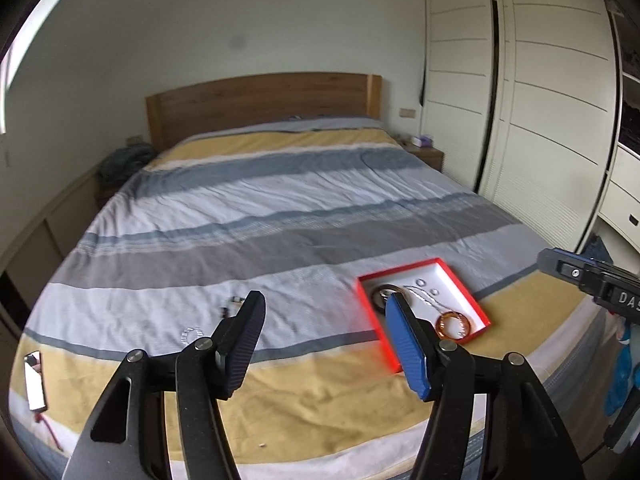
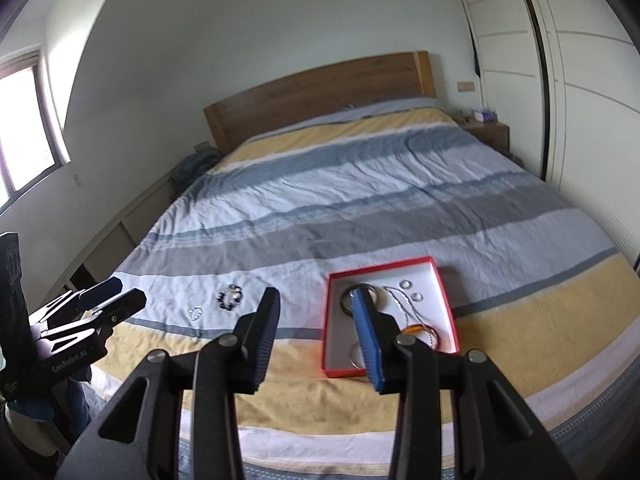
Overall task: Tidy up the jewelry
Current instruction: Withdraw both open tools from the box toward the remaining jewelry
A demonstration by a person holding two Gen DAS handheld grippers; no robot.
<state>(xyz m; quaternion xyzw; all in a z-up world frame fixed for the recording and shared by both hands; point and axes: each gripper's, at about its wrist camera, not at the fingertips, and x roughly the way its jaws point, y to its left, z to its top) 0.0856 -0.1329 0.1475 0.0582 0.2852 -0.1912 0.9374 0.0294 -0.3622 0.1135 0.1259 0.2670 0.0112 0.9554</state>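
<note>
Jewelry lot on striped bed, both grippers empty.
Left wrist: my left gripper (image 1: 325,322) gapes, holding nothing; red box (image 1: 476,300) with amber bangle (image 1: 454,325) lies right.
Right wrist: my right gripper (image 2: 316,316) parted, empty; dark bracelet (image 2: 229,298) loose on bed (image 2: 360,208).

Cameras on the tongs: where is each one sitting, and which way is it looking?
Left wrist view: sits on the left tongs, looks down its open fingers over the striped bed; the right tongs pokes in at the right edge.
Right wrist view: sits on the right tongs, facing the same way; the left tongs shows at the left edge.
Both share the red box with jewelry inside, the loose bracelets and the headboard.
</note>
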